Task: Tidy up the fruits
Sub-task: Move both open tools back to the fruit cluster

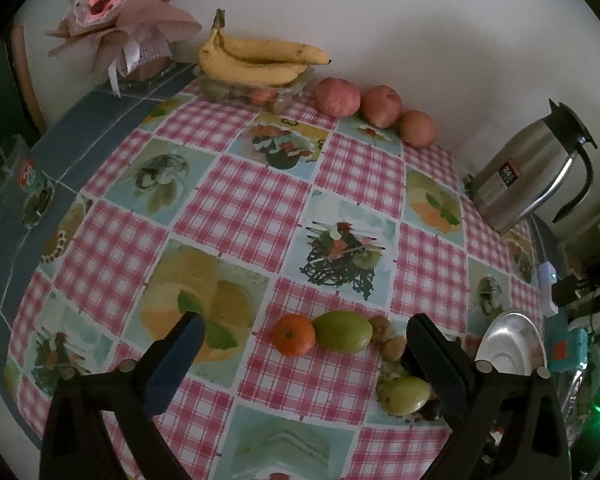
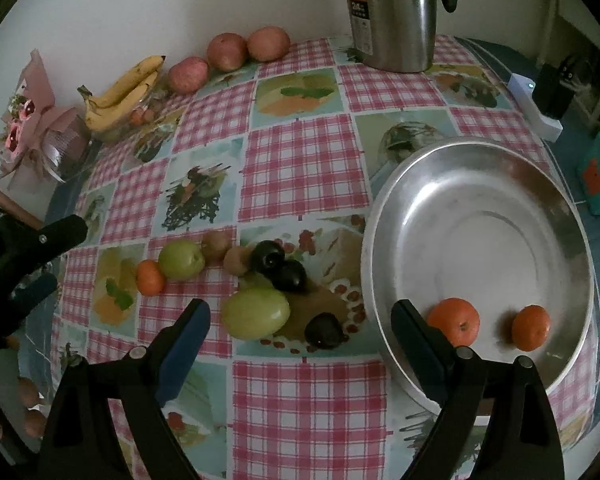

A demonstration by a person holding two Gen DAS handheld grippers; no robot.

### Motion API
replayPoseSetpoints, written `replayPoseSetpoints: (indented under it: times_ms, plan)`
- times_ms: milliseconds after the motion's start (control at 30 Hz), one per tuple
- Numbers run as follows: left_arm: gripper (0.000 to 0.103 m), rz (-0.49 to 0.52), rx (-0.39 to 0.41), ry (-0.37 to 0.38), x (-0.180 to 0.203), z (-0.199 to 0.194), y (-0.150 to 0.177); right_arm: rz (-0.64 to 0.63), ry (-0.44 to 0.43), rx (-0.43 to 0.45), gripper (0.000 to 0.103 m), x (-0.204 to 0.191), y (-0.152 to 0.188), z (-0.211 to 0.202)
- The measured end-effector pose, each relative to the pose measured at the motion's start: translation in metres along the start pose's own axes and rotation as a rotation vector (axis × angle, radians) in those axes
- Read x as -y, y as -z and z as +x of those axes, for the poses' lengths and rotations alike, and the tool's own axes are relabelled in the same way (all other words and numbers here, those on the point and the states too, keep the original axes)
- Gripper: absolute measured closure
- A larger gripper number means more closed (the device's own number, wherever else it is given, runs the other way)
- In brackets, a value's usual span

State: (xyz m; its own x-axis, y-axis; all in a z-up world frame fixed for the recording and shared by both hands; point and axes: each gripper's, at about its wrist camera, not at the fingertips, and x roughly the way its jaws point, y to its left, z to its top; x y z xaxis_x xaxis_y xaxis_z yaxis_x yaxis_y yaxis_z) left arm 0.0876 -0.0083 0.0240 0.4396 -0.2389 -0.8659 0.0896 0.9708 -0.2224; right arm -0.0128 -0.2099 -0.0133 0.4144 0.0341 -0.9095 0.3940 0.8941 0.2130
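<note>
Two small orange tangerines point(image 2: 454, 321) sit sorted in the round steel bowl point(image 2: 572, 216); the right gripper point(image 2: 300, 344) and left gripper point(image 1: 304, 344) both hover with jaws apart and empty over the loose fruit on the checked tabletop point(image 2: 300, 168).

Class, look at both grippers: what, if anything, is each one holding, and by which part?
Nothing is held. The left gripper and the right gripper both stand open over the table, with no fruit touching their pads.

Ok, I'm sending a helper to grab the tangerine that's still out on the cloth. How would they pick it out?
Start at the big steel bowl. Left of it a cluster of small fruit lies on the checked tablecloth. The tangerine is at its far left end, touching a green fruit, the only orange fruit outside the bowl.
</note>
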Motion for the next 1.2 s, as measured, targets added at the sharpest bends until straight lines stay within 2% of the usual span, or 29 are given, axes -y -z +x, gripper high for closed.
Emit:
replayPoseSetpoints:
  times_ms: [100, 267, 433, 600, 767, 1200]
  plan:
    - [0.002, 0.009, 0.013, 0.016, 0.003, -0.005, -0.001, -0.006, -0.017, 0.002, 0.012, -0.002, 0.0, 0.0]
    - [0.002, 0.021, 0.0, 0.02, 0.007, -0.003, -0.001, -0.045, -0.021, -0.016, 0.022, -0.011, 0.002, 0.003]
    - [0.002, 0.051, -0.07, -0.004, 0.012, 0.014, 0.005, -0.042, -0.007, -0.069, 0.046, -0.009, 0.006, 0.013]
    - [0.002, 0.077, -0.146, -0.022, 0.018, 0.036, 0.015, -0.047, 0.023, -0.108, 0.048, -0.007, 0.009, 0.023]
    - [0.002, 0.076, -0.217, -0.005, 0.022, 0.054, 0.024, -0.059, 0.062, -0.147, 0.054, -0.005, 0.011, 0.033]
    - [0.002, 0.085, -0.265, -0.007, 0.026, 0.07, 0.029, -0.15, 0.167, -0.182, 0.064, -0.017, 0.016, 0.057]
